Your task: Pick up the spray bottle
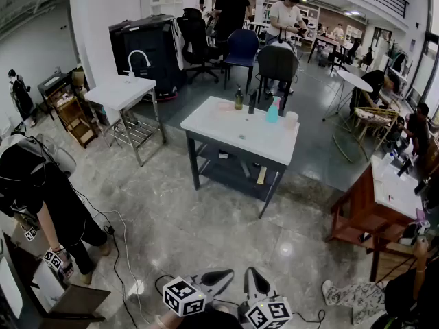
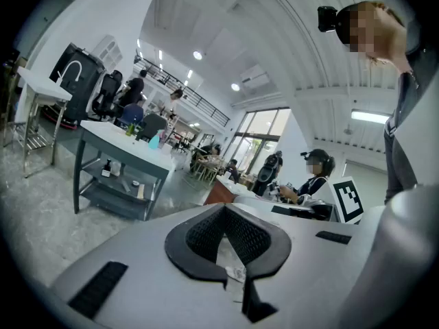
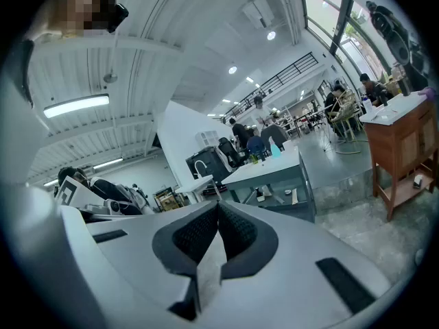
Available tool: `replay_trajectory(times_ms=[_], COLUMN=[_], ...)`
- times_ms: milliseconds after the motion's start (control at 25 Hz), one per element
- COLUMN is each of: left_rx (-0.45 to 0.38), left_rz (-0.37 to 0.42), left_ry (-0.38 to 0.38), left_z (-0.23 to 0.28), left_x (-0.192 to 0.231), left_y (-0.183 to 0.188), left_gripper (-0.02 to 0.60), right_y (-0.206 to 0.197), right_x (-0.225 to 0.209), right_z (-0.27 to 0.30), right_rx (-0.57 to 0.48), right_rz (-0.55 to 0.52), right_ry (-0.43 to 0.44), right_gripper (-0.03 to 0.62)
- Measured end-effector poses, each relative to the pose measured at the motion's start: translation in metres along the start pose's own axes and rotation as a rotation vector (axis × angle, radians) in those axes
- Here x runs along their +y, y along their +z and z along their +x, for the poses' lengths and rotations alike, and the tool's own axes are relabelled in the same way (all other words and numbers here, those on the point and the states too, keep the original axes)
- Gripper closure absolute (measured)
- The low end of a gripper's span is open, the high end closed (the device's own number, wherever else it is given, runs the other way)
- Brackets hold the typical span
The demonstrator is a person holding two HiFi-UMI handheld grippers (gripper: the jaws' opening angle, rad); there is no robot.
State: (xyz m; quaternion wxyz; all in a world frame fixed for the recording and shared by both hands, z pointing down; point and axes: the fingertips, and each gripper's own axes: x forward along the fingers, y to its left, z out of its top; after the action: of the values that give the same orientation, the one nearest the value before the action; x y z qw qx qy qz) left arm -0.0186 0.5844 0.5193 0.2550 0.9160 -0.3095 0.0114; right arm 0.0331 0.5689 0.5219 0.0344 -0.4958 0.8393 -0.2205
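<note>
Nearest to you, at the bottom edge of the head view, your left gripper (image 1: 221, 277) and right gripper (image 1: 255, 281) sit side by side. Their marker cubes face you and both point roughly level, across the grey floor (image 1: 206, 232) toward the table ahead.

In the left gripper view your left gripper (image 2: 225, 211) has its ribbed pads pressed together at the tips, with nothing caught between them. The right gripper view shows the same for your right gripper (image 3: 218, 208): its jaws are fully closed and it holds nothing.

The spray bottle (image 1: 273, 110) is the pale teal one. It stands upright near the far edge of the white table (image 1: 226, 132), well apart from both grippers. A dark bottle (image 1: 239, 100) stands to its left and a white cup (image 1: 291, 120) just beside it on the right. You can also pick out the spray bottle (image 2: 155, 141) small in the left gripper view, and again (image 3: 275, 149) in the right gripper view.

A second white stand with a curved tap (image 1: 123, 91) is farther left. A person in black (image 1: 41, 190) bends over at your left.
</note>
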Motion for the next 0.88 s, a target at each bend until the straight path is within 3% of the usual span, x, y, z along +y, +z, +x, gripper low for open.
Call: replay_trajectory(times_ms=[240,520,880], left_rx=[-0.024,-0.017,-0.017], left_rz=[-0.023,-0.023,-0.005], left_ry=[0.018,0.005,-0.043], left_z=[0.008,0.023,0.067], left_x=[-0.01,0.002,0.047], left_y=[-0.011,-0.007,0.036], left_gripper=[0.577,0.577,0.577], right_y=[-0.008,0.006,0.041], right_x=[-0.009,-0.018,-0.039], right_z=[-0.005,0.001,0.061], right_rx=[0.034,0.002,-0.035], right_rz=[-0.01,-0.044,-0.06], right_ry=[0.028,0.027,0.016], right_gripper=[0.585,0.584,0.583])
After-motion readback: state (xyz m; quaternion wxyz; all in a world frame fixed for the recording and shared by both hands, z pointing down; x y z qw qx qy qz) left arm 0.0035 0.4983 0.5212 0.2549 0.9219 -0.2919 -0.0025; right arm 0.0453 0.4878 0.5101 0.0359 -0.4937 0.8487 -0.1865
